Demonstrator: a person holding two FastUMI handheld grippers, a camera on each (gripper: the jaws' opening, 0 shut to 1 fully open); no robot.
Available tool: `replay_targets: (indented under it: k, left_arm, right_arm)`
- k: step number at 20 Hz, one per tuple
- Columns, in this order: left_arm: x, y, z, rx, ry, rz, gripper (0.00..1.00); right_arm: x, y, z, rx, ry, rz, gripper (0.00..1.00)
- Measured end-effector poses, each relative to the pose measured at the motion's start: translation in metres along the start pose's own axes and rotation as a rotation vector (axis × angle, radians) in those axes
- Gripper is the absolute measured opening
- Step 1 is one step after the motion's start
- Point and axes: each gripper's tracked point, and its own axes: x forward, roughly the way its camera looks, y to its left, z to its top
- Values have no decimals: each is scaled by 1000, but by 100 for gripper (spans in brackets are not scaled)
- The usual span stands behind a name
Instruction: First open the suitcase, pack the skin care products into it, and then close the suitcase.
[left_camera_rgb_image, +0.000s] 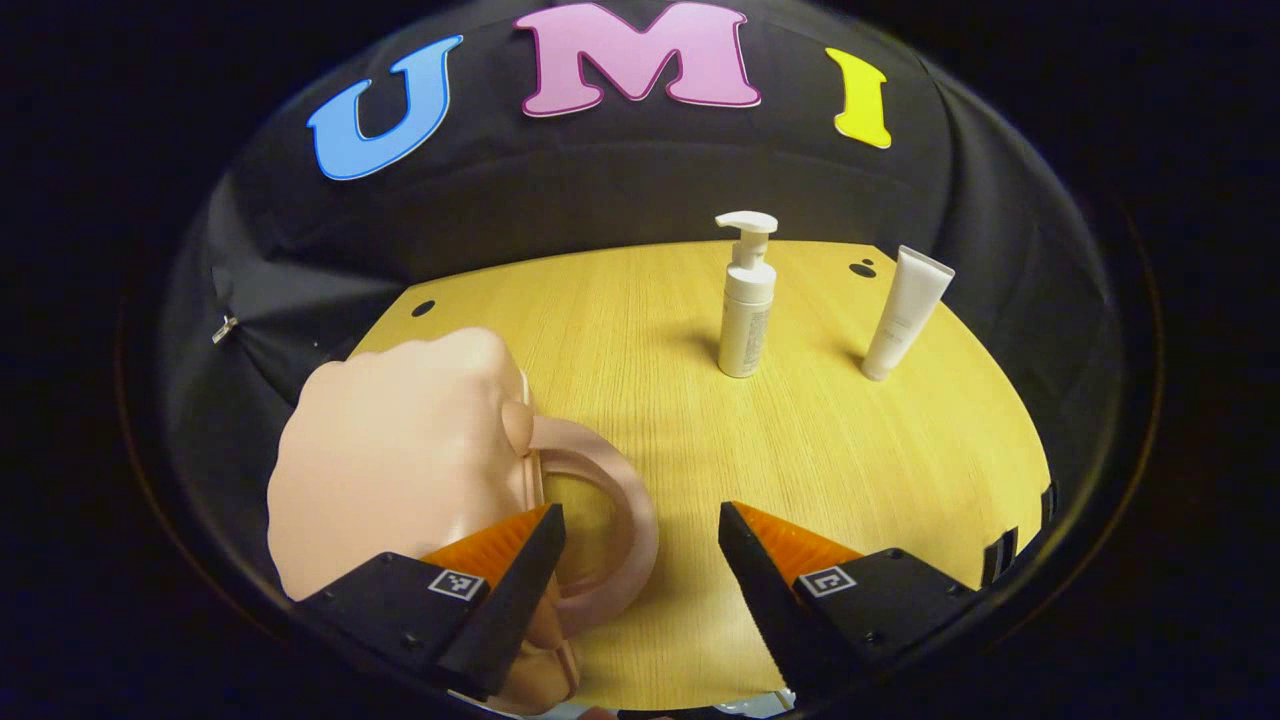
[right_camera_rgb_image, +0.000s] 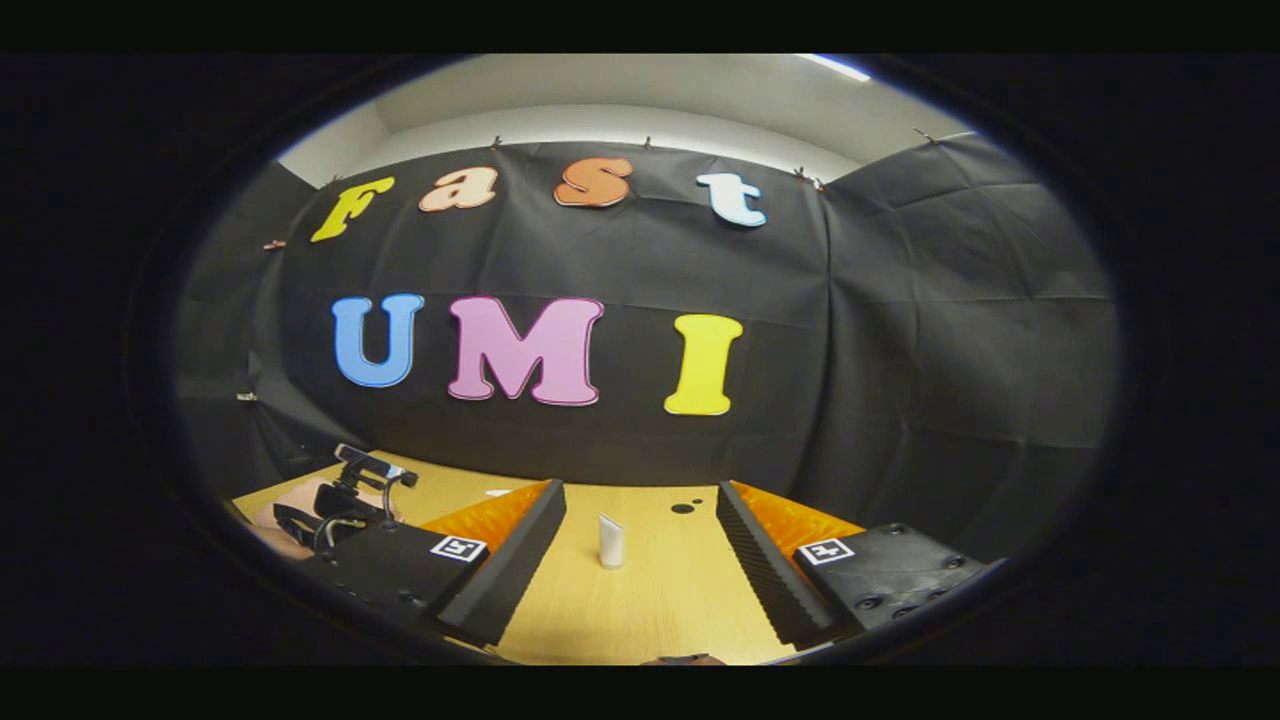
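A pale pink suitcase (left_camera_rgb_image: 390, 470) lies at the table's left, its looped handle (left_camera_rgb_image: 630, 500) pointing right. My left gripper (left_camera_rgb_image: 640, 560) is open just above that handle; one finger (left_camera_rgb_image: 520, 580) overlaps the loop and nothing is pinched. Farther back stand a white pump bottle (left_camera_rgb_image: 747, 310) and a white tube (left_camera_rgb_image: 905, 315), the tube upright on its cap. My right gripper (right_camera_rgb_image: 640, 560) is open and empty, raised and level, with the tube (right_camera_rgb_image: 610, 541) far ahead between its fingers. The left gripper (right_camera_rgb_image: 350, 495) and the suitcase (right_camera_rgb_image: 285, 515) appear at the right gripper view's lower left.
The wooden table (left_camera_rgb_image: 800, 470) has small dark holes (left_camera_rgb_image: 863, 268) near its back corners and black clamps (left_camera_rgb_image: 1000, 560) on its right edge. Black cloth walls close in behind and on both sides.
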Motion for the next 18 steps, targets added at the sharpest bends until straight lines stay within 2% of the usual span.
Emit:
replay_targets:
  k: [3,4,6,7,8,9,12,18]
  left_arm:
    - [13,-2,-4,5,43,5,98]
    - [20,0,-4,24,43,18,93]
    - [30,1,-12,43,75,13,41]
    - [33,-4,-17,36,99,-15,37]
    - [35,-5,-19,31,106,-24,27]
    - [35,-4,-18,30,108,-38,21]
    - [22,-6,-7,25,95,-89,13]
    - [-31,13,35,-51,54,-191,11]
  right_arm:
    - [0,-5,-2,14,8,-18,96]
    - [0,-5,-2,19,12,-18,96]
    - [1,-5,-1,21,11,-20,97]
    - [1,-6,-1,17,10,-21,96]
    - [1,-6,0,12,8,-23,96]
    - [1,-6,1,9,6,-25,96]
    - [3,-6,1,10,6,-27,96]
    - [11,1,-1,18,8,-14,97]
